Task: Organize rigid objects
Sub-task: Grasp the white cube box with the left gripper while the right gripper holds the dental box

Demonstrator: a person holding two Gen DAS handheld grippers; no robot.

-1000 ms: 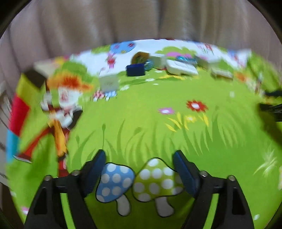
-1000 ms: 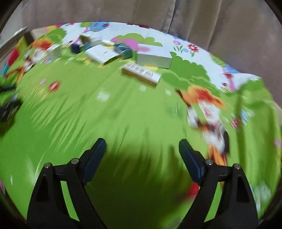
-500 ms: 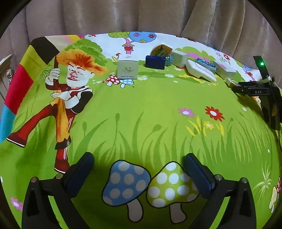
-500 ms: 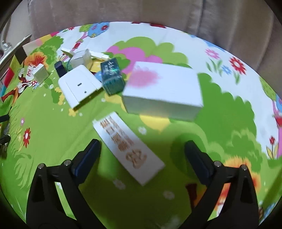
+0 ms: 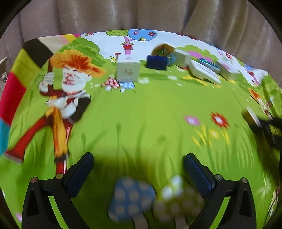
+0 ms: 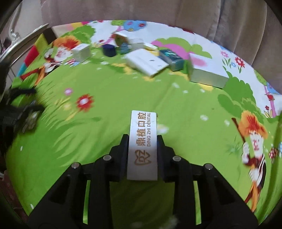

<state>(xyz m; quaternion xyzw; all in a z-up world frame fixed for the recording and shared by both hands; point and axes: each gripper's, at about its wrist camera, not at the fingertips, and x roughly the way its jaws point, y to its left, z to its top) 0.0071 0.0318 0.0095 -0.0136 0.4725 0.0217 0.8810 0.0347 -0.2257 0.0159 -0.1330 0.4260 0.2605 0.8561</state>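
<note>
My right gripper (image 6: 142,141) is shut on a long white dental box (image 6: 143,141) with brown lettering and holds it above the green cloth. Behind it lie a flat white box (image 6: 146,61), a teal box (image 6: 171,59), a large white box (image 6: 206,70), a dark blue box (image 6: 109,50) and a small white cube box (image 6: 81,52). My left gripper (image 5: 138,167) is open and empty over the cloth. In its view the white cube box (image 5: 128,70), the dark blue box (image 5: 156,62) and the flat white box (image 5: 202,73) sit at the far side.
The table is covered by a cartoon-print cloth (image 5: 141,109). A beige curtain (image 5: 141,15) hangs behind it. The other gripper shows as a dark shape at the right edge of the left wrist view (image 5: 267,126) and at the left edge of the right wrist view (image 6: 15,112).
My right gripper has closed on the long white dental box and pulled it back from the group of boxes. My left gripper has moved slightly forward, still open.
</note>
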